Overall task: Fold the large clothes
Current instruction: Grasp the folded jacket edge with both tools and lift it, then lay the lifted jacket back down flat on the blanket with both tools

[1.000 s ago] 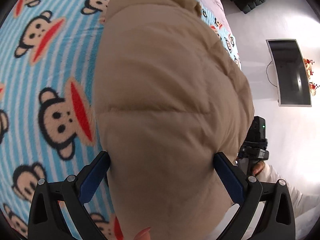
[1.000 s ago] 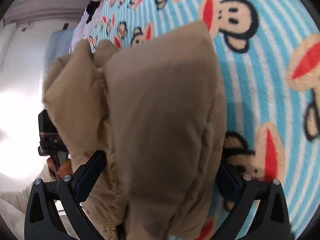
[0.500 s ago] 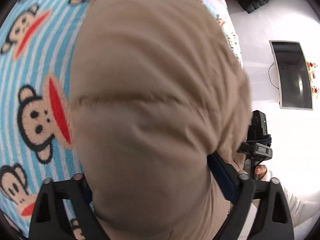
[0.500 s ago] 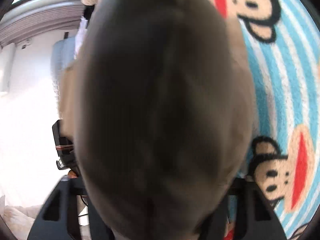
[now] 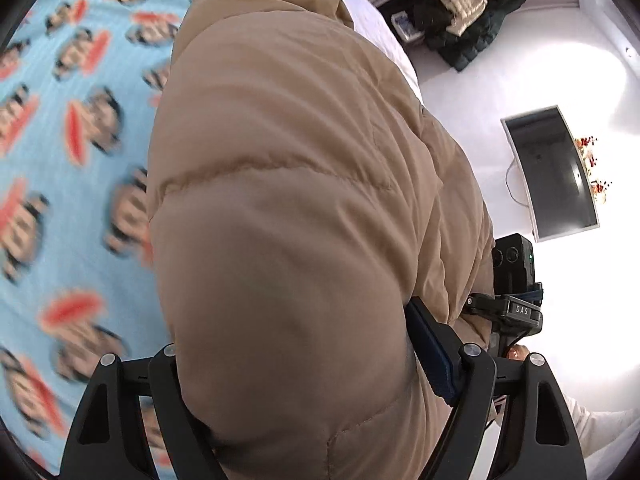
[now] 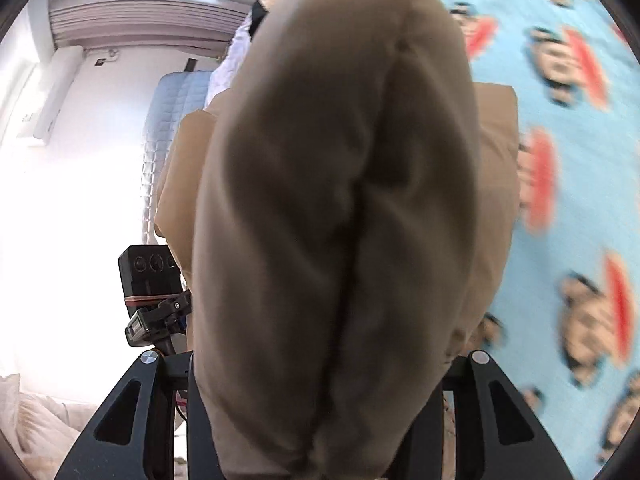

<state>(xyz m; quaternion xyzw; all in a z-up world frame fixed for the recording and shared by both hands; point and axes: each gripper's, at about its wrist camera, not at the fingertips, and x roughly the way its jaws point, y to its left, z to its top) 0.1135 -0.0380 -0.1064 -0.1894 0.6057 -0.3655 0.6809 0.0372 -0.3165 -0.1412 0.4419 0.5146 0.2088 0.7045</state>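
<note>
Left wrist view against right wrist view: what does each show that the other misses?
Only the left wrist view shows the wall-mounted dark screen and a dark pile of clothes. Only the right wrist view shows the white air conditioner and a pale quilted panel. Both share the puffy beige quilted jacket bunched between each gripper's closing jaws, and the blue monkey-print fleece blanket.

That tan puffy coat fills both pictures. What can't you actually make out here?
- Left wrist view: the coat hides the left tool's left finger pad.
- Right wrist view: both pads of the right tool are buried in fabric.
- Monkey blanket: blurred.
- The coat's bottom: cut off by the edge.
</note>
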